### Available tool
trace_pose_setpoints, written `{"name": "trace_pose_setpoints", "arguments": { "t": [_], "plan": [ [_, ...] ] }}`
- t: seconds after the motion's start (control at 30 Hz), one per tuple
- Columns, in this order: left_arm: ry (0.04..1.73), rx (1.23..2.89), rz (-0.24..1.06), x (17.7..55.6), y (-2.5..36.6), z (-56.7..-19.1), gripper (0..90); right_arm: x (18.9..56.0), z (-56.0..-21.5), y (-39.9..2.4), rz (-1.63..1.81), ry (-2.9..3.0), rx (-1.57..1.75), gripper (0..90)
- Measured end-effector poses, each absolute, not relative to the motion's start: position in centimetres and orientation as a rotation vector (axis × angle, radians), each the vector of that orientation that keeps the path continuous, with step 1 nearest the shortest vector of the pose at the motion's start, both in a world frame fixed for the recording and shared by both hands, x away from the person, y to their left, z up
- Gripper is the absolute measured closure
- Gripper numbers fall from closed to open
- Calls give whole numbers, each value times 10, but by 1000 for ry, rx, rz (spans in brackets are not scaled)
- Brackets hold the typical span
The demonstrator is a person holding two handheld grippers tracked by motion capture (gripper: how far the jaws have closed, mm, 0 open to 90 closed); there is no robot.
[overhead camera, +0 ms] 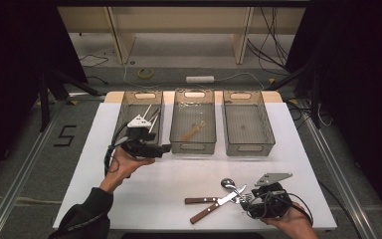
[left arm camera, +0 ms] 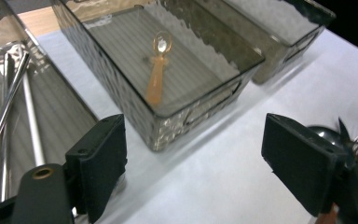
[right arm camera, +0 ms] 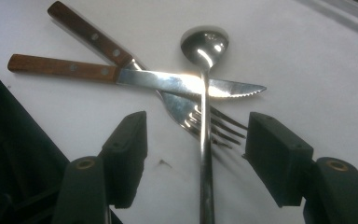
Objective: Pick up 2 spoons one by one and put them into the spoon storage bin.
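On the white table near its front edge lie a steel spoon (right arm camera: 204, 51), a wooden-handled knife (right arm camera: 168, 82) and a wooden-handled fork (right arm camera: 102, 44), crossed over each other. My right gripper (right arm camera: 196, 154) stands open low over them. The spoon's handle and the fork's tines lie between its jaws, and the pads are clear of both. In the high view the right gripper (overhead camera: 246, 200) sits just right of that cutlery. My left gripper (left arm camera: 193, 163) is open with nothing between its jaws. It hovers at the front of the left and middle bins (overhead camera: 165, 148).
Three translucent grey bins stand in a row at the back. The left bin (overhead camera: 124, 112) holds long metal utensils (left arm camera: 28, 102). An orange spoon (left arm camera: 157, 74) lies in the middle bin (overhead camera: 175, 122). Nothing shows inside the right bin (overhead camera: 266, 124). Dark floor surrounds the table.
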State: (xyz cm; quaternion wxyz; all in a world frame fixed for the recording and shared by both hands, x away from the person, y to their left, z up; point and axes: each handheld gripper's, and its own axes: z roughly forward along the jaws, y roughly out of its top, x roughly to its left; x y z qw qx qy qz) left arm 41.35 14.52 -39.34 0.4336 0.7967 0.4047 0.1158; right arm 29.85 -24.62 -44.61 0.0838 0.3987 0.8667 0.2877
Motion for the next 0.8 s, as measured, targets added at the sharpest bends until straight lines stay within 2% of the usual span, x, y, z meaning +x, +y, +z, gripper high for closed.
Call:
{"name": "trace_pose_setpoints", "arguments": {
  "t": [0.8],
  "plan": [
    [979, 1931, 327, 348, 168, -420, 194, 299, -453, -246, 749, 2641, 1216, 547]
  ]
}}
